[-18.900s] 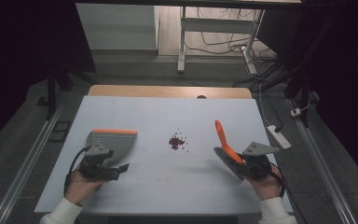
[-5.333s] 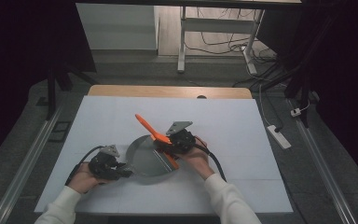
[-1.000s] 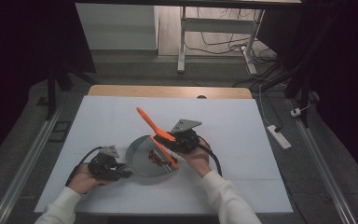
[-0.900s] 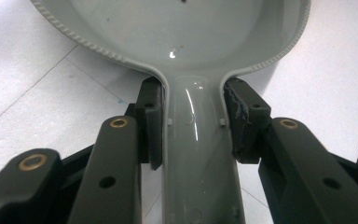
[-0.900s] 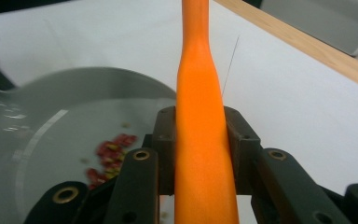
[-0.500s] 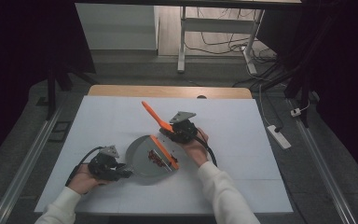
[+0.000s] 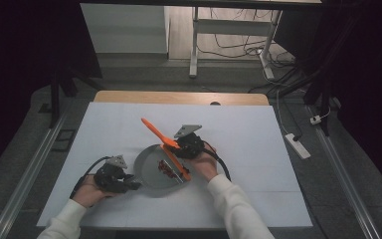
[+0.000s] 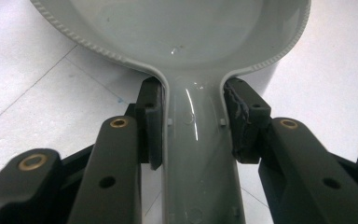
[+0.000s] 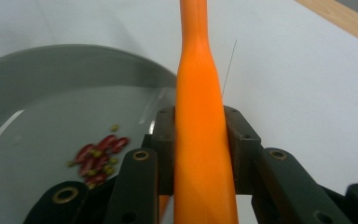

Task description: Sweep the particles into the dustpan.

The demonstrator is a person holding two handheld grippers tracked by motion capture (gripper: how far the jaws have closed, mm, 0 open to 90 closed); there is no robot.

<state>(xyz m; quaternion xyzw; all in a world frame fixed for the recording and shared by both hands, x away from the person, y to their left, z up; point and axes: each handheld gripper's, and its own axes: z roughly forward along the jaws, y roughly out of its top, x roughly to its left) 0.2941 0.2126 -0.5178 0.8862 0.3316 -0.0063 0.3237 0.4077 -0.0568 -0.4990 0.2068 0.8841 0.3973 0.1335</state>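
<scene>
A grey dustpan (image 7: 146, 172) lies on the white table. My left gripper (image 7: 129, 185) is shut on its handle (image 8: 198, 154), one pad pressed on each side. My right gripper (image 7: 186, 149) is shut on the handle of an orange brush (image 9: 200, 116). The handle slants up to the left (image 7: 154, 130), and the brush head (image 7: 179, 170) rests at the pan's right rim. A small heap of red beans (image 7: 166, 169) lies inside the pan, also seen in the right gripper view as red beans (image 9: 98, 158) on the grey pan floor (image 9: 42, 107).
The white table cover (image 7: 258, 149) has open room to the right and at the back. A wooden edge (image 7: 179, 97) runs along the far side. Off the table at the right, a power strip (image 7: 296, 145) lies on the floor.
My right gripper with the orange brush has shifted a little to the left and lower at the pan's right rim. The left gripper and the dustpan have stayed still.
</scene>
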